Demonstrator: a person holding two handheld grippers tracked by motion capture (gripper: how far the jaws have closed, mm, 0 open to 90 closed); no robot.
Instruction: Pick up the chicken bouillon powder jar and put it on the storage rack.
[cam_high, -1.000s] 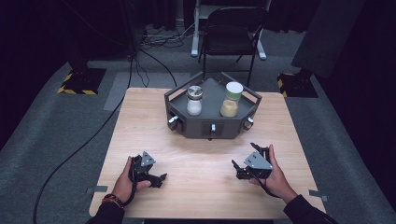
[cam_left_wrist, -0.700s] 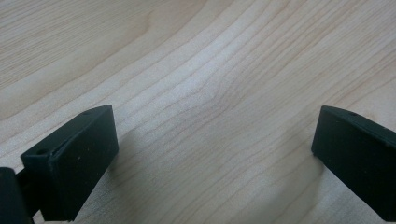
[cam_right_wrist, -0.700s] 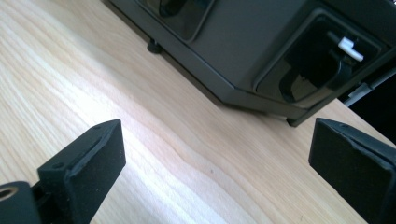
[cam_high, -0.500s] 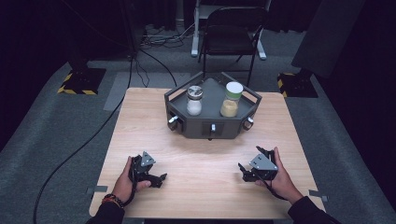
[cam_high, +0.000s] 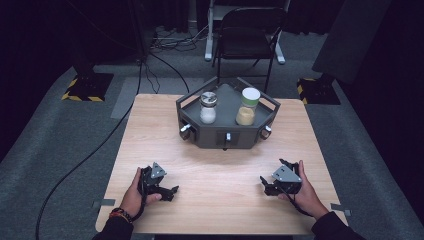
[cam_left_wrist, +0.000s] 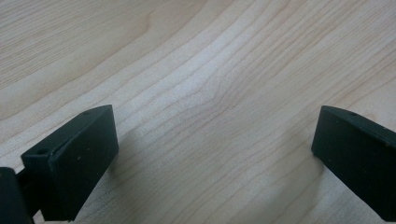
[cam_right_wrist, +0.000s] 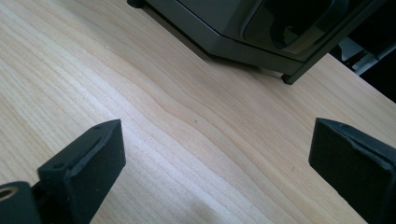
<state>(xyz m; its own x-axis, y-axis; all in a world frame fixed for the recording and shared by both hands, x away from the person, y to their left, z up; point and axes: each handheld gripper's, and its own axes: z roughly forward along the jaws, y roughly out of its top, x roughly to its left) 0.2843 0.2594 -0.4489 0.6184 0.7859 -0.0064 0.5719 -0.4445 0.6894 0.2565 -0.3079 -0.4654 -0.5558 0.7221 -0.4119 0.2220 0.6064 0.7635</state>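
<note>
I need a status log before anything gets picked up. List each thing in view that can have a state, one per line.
Clear glass jar with silver lid: upright, lid on, in the tray.
Jar with white lid and tan contents: upright, lid on, in the tray.
Dark grey angular tray: flat on the wooden table.
Left gripper: open, holding nothing.
Right gripper: open, holding nothing.

A light wooden table (cam_high: 165, 125) is being surrounded by grey carpeted floor (cam_high: 50, 135). A black folding chair (cam_high: 248, 35) is being kept behind it in darkness.
</note>
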